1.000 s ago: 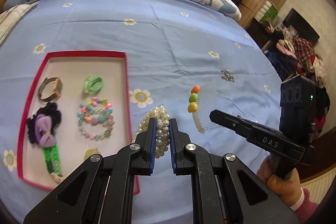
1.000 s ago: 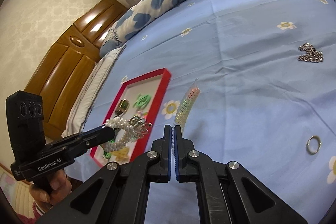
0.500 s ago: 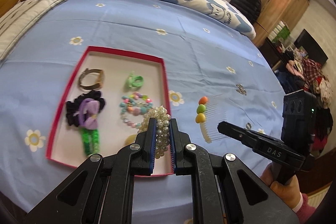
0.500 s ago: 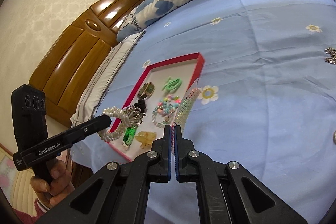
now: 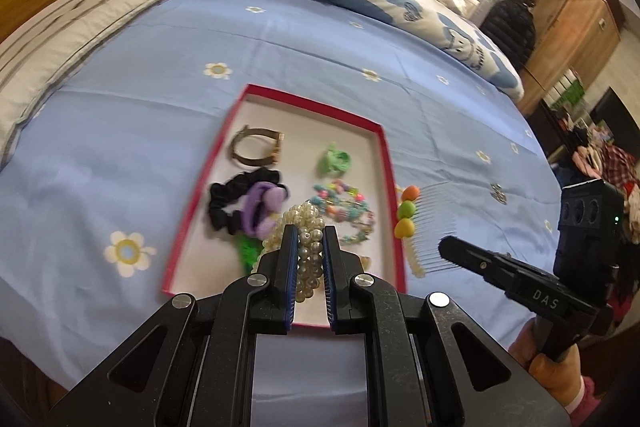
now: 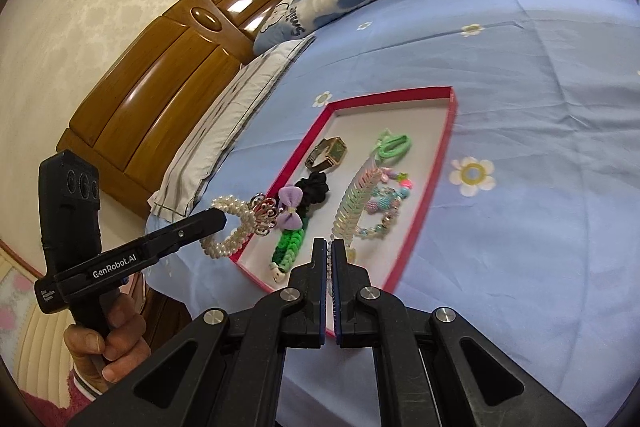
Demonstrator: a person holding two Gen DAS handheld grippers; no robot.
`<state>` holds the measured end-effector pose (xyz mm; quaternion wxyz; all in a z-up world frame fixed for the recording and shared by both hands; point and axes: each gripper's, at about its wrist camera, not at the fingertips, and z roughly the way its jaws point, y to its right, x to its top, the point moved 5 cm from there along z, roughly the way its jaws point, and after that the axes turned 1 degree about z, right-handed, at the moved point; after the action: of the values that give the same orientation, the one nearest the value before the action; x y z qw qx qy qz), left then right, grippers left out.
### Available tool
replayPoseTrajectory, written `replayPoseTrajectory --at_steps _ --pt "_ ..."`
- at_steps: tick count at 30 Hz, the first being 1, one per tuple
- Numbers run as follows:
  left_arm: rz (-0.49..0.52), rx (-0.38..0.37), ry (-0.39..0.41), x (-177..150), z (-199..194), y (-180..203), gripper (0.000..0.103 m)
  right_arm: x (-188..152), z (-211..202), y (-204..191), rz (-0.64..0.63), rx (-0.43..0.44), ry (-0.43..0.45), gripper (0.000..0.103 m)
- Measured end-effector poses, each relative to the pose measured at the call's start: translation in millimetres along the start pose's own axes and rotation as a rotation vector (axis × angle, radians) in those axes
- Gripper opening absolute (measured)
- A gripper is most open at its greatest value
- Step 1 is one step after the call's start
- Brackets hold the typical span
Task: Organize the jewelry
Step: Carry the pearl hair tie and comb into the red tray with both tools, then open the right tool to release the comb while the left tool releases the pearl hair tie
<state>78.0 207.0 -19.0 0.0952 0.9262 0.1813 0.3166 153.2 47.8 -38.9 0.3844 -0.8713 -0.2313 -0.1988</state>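
Blue flowered bedding (image 5: 328, 67) is the work surface, with a red-rimmed tray (image 5: 386, 163) lying flat on it as the place where pieces are gathered. Central is the pearl bracelet (image 5: 306, 247): the left gripper (image 5: 306, 259) pinches it between blue pads, and in the right wrist view it dangles from the tip (image 6: 236, 223) over the tray's near corner, its silver charm hanging free. Being carried clear of the sheet likely keeps the beads from dragging or snagging.

Next is the comb (image 6: 356, 203), nipped at its lower end by the right gripper (image 6: 330, 259), whose jaws are pressed nearly together on the thin spine; it sticks out forward over the tray. From the left wrist view its three coloured hearts (image 5: 406, 209) sit just outside the right rim, so whether it is fully above the tray cannot be told.

Inside the tray already lie a watch (image 5: 256, 149), a green tie (image 5: 334, 161), a bead bracelet (image 5: 346, 209), a black scrunchie (image 5: 228, 201) with a purple bow (image 6: 290, 213), and a green braid (image 6: 288, 247), spaced apart, presumably so nothing tangles. A small silver chain (image 5: 498, 193) remains out on the sheet, well apart, seemingly yet to be collected.
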Motion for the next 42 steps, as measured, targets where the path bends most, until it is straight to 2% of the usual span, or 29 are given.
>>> replayPoseTrajectory --at_steps 10,17,25,31,39,40,41,42 --pt "-0.02 0.089 0.012 11.0 20.3 -25.9 0.01 18.0 42.6 -0.6 0.024 0.032 -0.037 0.002" --pt "-0.021 0.112 -0.022 8.6 50.5 -30.5 0.01 18.8 72.8 0.3 0.026 0.051 -0.081 0.002" --pt "-0.012 0.107 -0.06 1.4 71.4 -24.6 0.01 14.2 80.3 23.2 0.095 0.059 -0.109 0.002" --pt "-0.016 0.101 -0.096 -6.3 83.2 -22.0 0.011 15.5 79.8 33.6 0.126 0.054 -0.111 0.008" --pt "-0.03 0.092 -0.102 -9.7 82.2 -24.3 0.013 12.5 79.2 40.0 0.133 0.032 -0.116 0.013" --pt "-0.031 0.089 -0.102 -9.8 81.9 -24.2 0.014 12.1 78.9 40.5 0.134 0.028 -0.117 0.018" --pt "-0.031 0.087 -0.1 -10.0 81.4 -24.2 0.016 11.7 78.5 41.6 0.134 0.024 -0.118 0.028" --pt "-0.03 0.087 -0.099 -10.2 80.9 -24.0 0.017 11.7 77.8 41.4 0.132 0.031 -0.116 0.03"
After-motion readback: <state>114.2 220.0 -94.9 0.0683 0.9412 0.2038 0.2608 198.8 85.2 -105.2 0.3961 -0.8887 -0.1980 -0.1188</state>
